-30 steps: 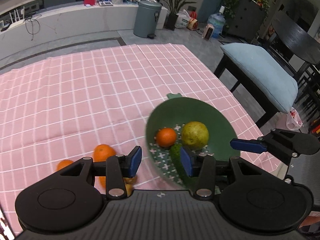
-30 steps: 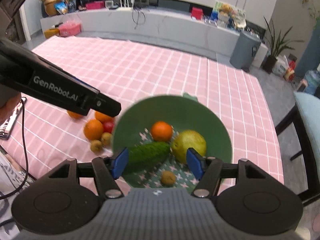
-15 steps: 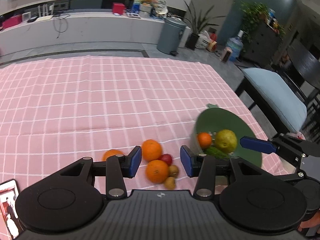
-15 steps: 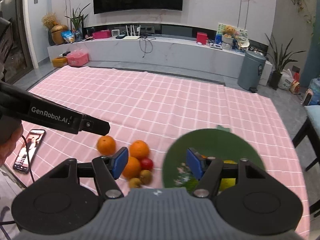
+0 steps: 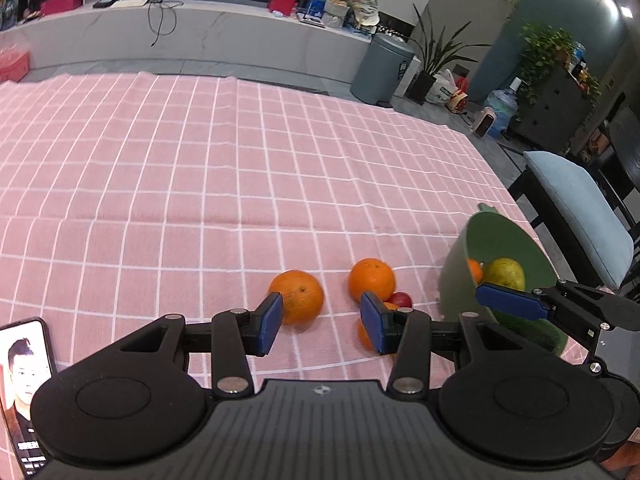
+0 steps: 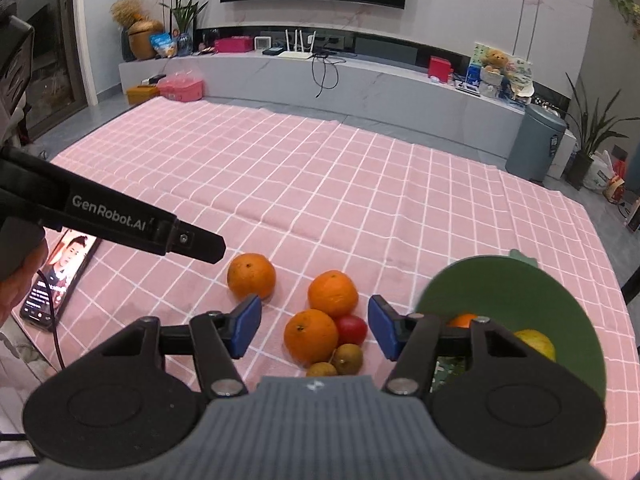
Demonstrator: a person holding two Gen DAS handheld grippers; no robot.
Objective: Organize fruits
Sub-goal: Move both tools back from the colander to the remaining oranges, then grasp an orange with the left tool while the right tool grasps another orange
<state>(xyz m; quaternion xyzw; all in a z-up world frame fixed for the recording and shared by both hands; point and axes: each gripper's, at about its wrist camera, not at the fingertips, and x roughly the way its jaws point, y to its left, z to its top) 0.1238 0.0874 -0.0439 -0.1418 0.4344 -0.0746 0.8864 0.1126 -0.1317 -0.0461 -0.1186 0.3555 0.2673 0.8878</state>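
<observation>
Both grippers hang above the pink cloth (image 6: 320, 184), fingers spread and holding nothing: the left gripper (image 5: 320, 322) and the right gripper (image 6: 314, 326). Left of the green bowl (image 6: 560, 292) lie three oranges (image 6: 333, 294), a red fruit (image 6: 351, 330) and two small brown fruits (image 6: 348, 359). Inside the bowl sit an orange (image 5: 475, 270) and a yellow-green fruit (image 5: 505, 274).
</observation>
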